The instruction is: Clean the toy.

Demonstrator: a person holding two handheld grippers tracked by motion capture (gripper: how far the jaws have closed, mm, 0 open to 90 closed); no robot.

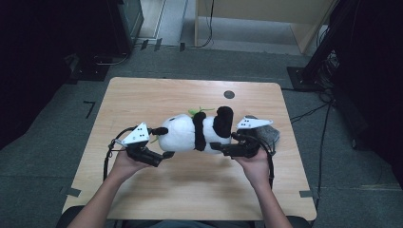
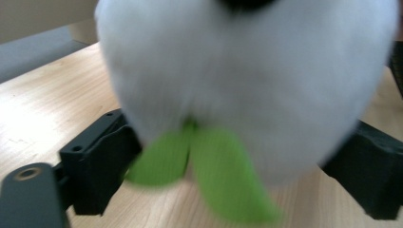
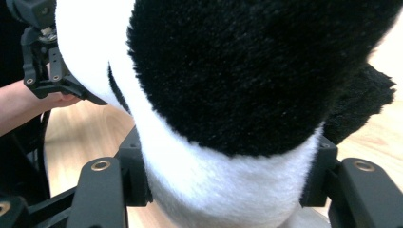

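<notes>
My right gripper (image 1: pixel 219 147) clamps the panda (image 1: pixel 192 133); left gripper (image 1: pixel 164 142) spread around its head: I should lift evenly.

Three cameras: one fixed overhead, one riding on each hand-held gripper.

The high view looks forward and down from above the person's side, far enough to take in the whole counter (image 1: pixel 142 95) and the floor around it. The left gripper view looks along its own jaws, level and low over the counter, so close to the plush panda (image 2: pixel 247 80) that the white fur blurs. The right gripper view sits just as near against the panda's black-and-white side and also catches the left hand-held gripper (image 3: pixel 47 66) farther off. All three views share the panda and the counter.
</notes>
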